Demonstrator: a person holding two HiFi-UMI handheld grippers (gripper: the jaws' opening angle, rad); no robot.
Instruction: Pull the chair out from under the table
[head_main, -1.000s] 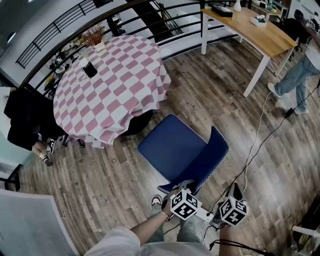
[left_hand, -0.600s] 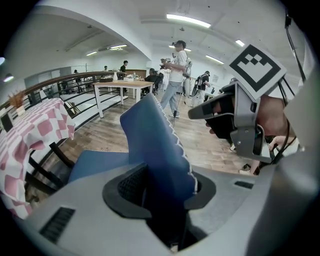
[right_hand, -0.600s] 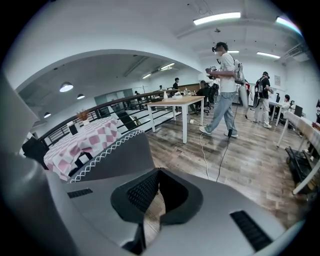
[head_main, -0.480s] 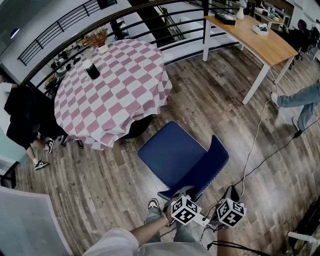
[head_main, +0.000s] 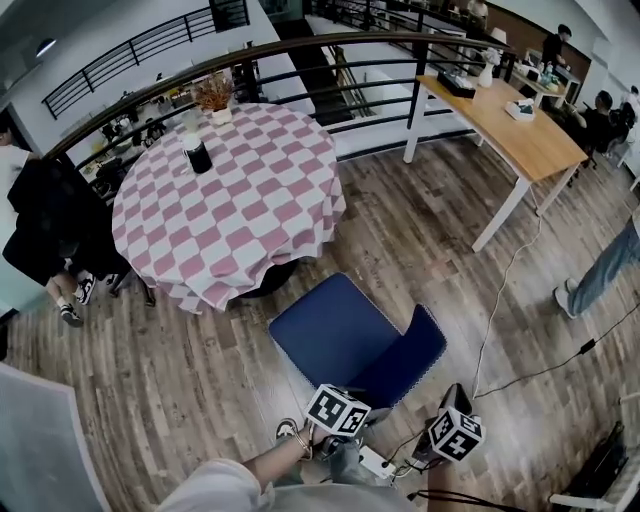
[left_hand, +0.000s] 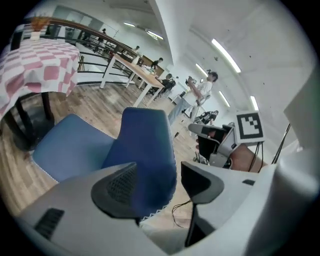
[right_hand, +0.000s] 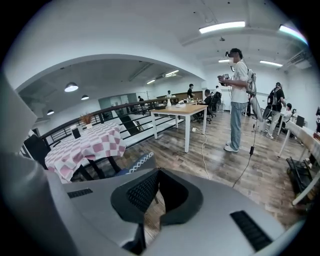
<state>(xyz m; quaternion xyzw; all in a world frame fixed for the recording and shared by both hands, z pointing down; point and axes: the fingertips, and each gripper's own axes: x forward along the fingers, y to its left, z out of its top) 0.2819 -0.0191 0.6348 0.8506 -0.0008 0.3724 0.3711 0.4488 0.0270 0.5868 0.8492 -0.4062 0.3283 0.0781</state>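
Observation:
The blue chair (head_main: 345, 335) stands on the wood floor, clear of the round table (head_main: 230, 200) with its pink checked cloth. Its backrest (head_main: 410, 360) faces me. My left gripper (head_main: 348, 395) is at the near left of the backrest. In the left gripper view its jaws (left_hand: 157, 182) are opening; the backrest (left_hand: 145, 145) lies between them, with a gap to the right pad (left_hand: 200, 182). My right gripper (head_main: 455, 395) hangs right of the chair, off the backrest. Its pads (right_hand: 145, 192) are shut on nothing, and the chair's stitched edge (right_hand: 137, 162) shows beyond them.
A black bottle (head_main: 197, 155) and a small plant (head_main: 213, 97) stand on the table. A wooden desk (head_main: 520, 130) and a black railing (head_main: 300, 50) lie behind. A cable (head_main: 500, 320) crosses the floor at right. People stand at left (head_main: 50, 230) and right (head_main: 600, 275).
The left jaws have opened and let go of the backrest, and that gripper has rolled. Both grippers have lifted and drawn back toward me. The chair stays where it was.

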